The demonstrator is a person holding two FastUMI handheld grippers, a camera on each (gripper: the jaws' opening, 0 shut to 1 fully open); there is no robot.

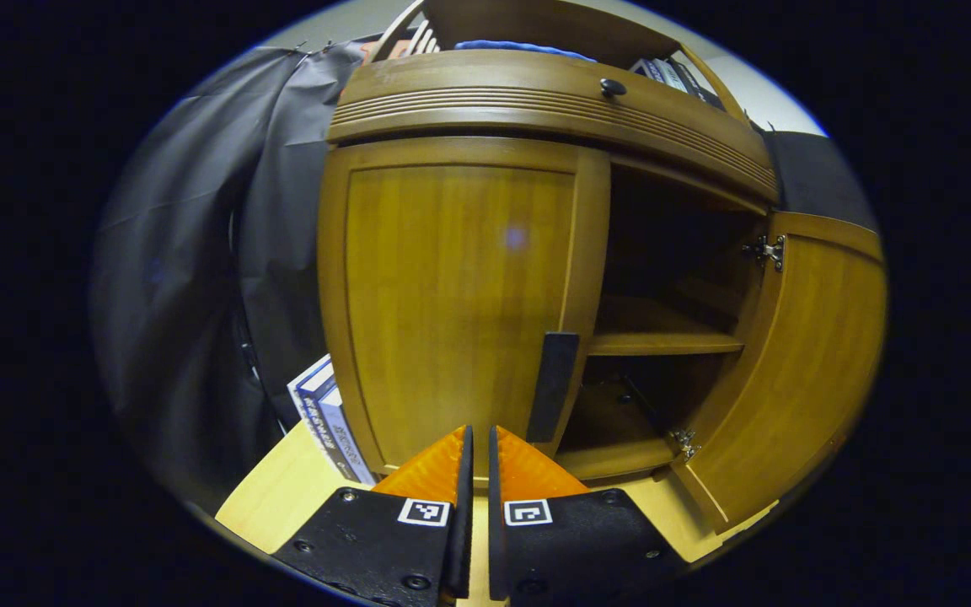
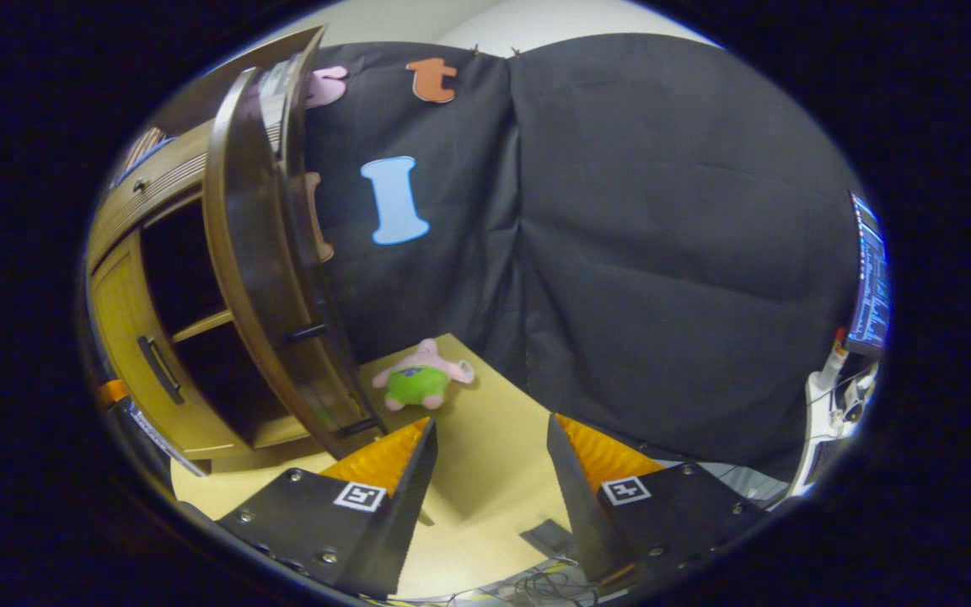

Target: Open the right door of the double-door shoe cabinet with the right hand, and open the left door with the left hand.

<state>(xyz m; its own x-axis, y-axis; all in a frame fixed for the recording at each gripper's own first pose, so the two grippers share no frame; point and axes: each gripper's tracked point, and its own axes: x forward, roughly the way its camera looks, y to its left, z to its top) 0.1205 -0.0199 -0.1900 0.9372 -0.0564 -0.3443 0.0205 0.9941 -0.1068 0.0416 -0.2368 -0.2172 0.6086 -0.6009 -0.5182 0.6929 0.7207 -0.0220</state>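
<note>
Left gripper view: left door closed, right door open; left claw nearly closed, empty.

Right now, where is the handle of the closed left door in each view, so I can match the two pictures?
Left gripper view: the handle stands upright at low centre, on the left door's right edge, just above the left gripper.
Right gripper view: the handle is at the far left, small and slanted.
Shared landmark: the open right door.
</note>
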